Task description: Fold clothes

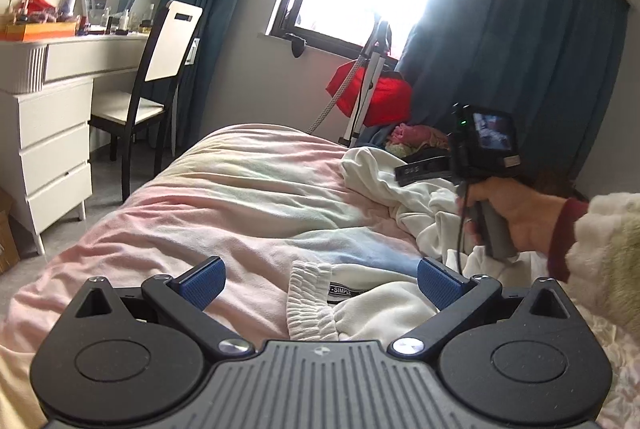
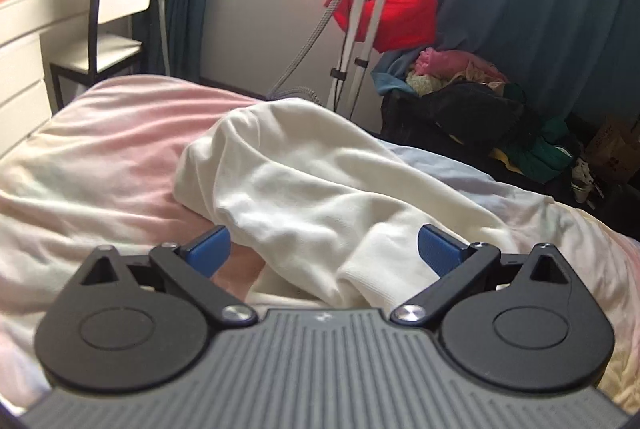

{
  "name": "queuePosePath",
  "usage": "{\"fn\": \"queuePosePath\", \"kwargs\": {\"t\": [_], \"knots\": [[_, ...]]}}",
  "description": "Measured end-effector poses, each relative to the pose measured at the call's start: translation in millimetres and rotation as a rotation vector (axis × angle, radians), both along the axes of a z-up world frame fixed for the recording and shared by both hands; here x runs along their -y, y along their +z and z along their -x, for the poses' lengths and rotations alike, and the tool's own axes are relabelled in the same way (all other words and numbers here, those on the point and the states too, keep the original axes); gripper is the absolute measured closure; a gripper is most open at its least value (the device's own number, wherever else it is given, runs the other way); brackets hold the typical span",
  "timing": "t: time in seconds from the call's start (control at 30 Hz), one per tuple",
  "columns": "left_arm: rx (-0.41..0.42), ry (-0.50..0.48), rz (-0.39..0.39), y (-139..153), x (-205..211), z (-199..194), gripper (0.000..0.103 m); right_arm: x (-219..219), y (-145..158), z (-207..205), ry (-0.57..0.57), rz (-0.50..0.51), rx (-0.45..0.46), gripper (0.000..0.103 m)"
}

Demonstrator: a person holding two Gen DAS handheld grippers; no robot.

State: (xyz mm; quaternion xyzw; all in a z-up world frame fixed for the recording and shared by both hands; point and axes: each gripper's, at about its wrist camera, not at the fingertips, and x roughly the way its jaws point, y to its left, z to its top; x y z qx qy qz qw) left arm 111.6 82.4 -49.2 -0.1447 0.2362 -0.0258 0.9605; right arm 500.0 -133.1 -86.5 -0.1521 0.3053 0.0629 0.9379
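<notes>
A crumpled white garment (image 1: 404, 189) lies on the bed, with its gathered elastic waistband (image 1: 310, 301) and inner label close below my left gripper (image 1: 320, 281). That gripper is open, blue pads wide apart above the waistband. In the right wrist view the same white garment (image 2: 304, 185) bulges in a heap, a ribbed cuff (image 2: 368, 281) lying between the spread blue pads of my right gripper (image 2: 324, 253), which is open. In the left wrist view a hand (image 1: 516, 213) holds the right gripper (image 1: 404, 174) by its handle over the cloth.
The bed has a pink and pale blue duvet (image 1: 224, 197). A white dresser (image 1: 52, 133) and chair (image 1: 148, 77) stand left. A tripod (image 2: 360, 21), a red bag (image 2: 400, 13) and a pile of clothes (image 2: 472, 97) sit beyond the bed by the blue curtains (image 2: 540, 9).
</notes>
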Motion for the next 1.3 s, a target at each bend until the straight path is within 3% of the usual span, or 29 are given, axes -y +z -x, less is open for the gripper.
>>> {"fn": "queuePosePath", "kwargs": {"t": [0.1, 0.2, 0.27, 0.3, 0.33, 0.43, 0.63, 0.77, 0.9, 1.07, 1.2, 1.3], "knots": [[-0.036, -0.003, 0.000, -13.0, 4.6, -16.3, 0.000, -22.5, -27.8, -27.3, 0.063, 0.056, -0.014, 0.001], [-0.047, -0.025, -0.030, -26.0, 12.9, -27.5, 0.000, -31.7, -52.6, -48.2, 0.014, 0.100, -0.083, 0.005], [-0.052, -0.024, -0.056, -34.0, 17.1, -33.4, 0.000, -28.7, -57.9, -52.5, -0.024, 0.056, -0.085, 0.042], [-0.060, -0.017, -0.062, -37.3, 18.2, -36.7, 0.000, -22.9, -51.3, -50.8, -0.045, 0.024, -0.073, 0.072], [-0.066, -0.010, -0.060, -39.5, 18.6, -39.2, 0.000, -16.1, -42.8, -48.3, -0.067, -0.011, -0.058, 0.086], [-0.066, 0.002, -0.052, -41.2, 19.0, -42.4, 0.000, 4.2, -13.3, -36.0, -0.125, -0.088, 0.014, 0.090], [-0.026, 0.016, -0.098, -29.8, 22.8, -30.7, 0.000, 91.0, 89.3, 40.6, -0.270, -0.236, 0.248, 0.092], [0.004, 0.000, -0.118, -20.0, 26.0, -17.2, 0.000, 172.8, 143.2, 109.2, -0.396, -0.238, 0.376, 0.092], [0.004, -0.036, -0.127, -13.4, 31.4, -5.6, 0.000, 272.1, 163.7, 189.2, -0.591, -0.269, 0.439, 0.092], [0.027, -0.054, -0.129, -1.4, 36.0, 10.3, 0.000, 398.0, 131.3, 300.3, -0.886, -0.458, 0.413, 0.092], [0.015, -0.044, -0.122, 4.2, 37.7, 17.1, 0.000, 464.2, 57.5, 367.9, -1.077, -0.632, 0.301, 0.091], [-0.017, -0.045, -0.106, 2.3, 37.4, 19.5, 0.000, 474.3, -1.6, 393.3, -1.139, -0.749, 0.220, 0.091]]}}
